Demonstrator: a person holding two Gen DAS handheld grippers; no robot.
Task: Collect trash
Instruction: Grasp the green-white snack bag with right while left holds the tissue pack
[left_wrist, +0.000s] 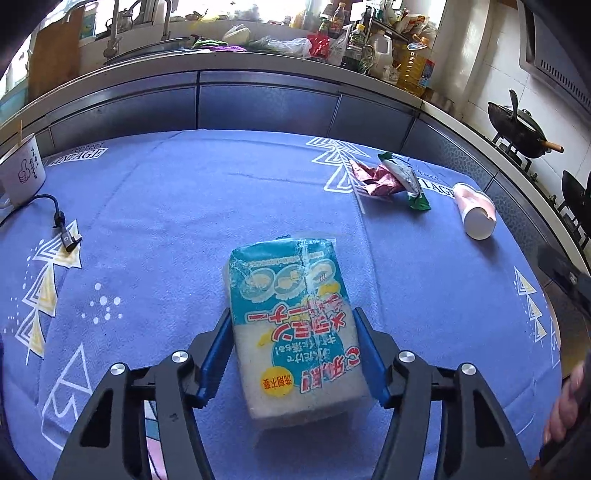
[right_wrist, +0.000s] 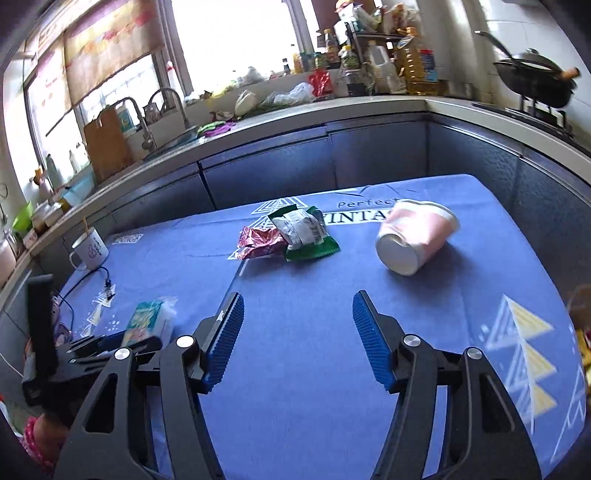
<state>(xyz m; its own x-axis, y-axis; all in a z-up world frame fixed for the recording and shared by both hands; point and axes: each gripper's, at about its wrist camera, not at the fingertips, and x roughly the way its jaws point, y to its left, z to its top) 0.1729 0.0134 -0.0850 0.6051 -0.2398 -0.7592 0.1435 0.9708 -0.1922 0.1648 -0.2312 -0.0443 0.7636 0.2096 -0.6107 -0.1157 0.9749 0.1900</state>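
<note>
A teal and white sponge pack (left_wrist: 295, 332) lies on the blue tablecloth (left_wrist: 166, 221). My left gripper (left_wrist: 291, 314) straddles it, its blue pads against the pack's two long sides. The right wrist view shows the same pack (right_wrist: 147, 321) at the far left, in that gripper. My right gripper (right_wrist: 298, 295) hangs open over bare cloth with nothing between its fingers. Beyond it a pink paper cup (right_wrist: 417, 236) lies on its side. A green wrapper (right_wrist: 306, 232) rests on a crumpled red wrapper (right_wrist: 258, 243). From the left wrist view these sit far right: cup (left_wrist: 474, 212), green wrapper (left_wrist: 406, 181), red wrapper (left_wrist: 373, 177).
A white mug (left_wrist: 22, 173) and a black cable with its plug (left_wrist: 62, 229) sit at the table's far left. Behind the table runs a kitchen counter (left_wrist: 258, 59) with a sink, bags and bottles. A wok (left_wrist: 517, 129) stands on the stove at right. A hand (left_wrist: 565, 406) shows at the right edge.
</note>
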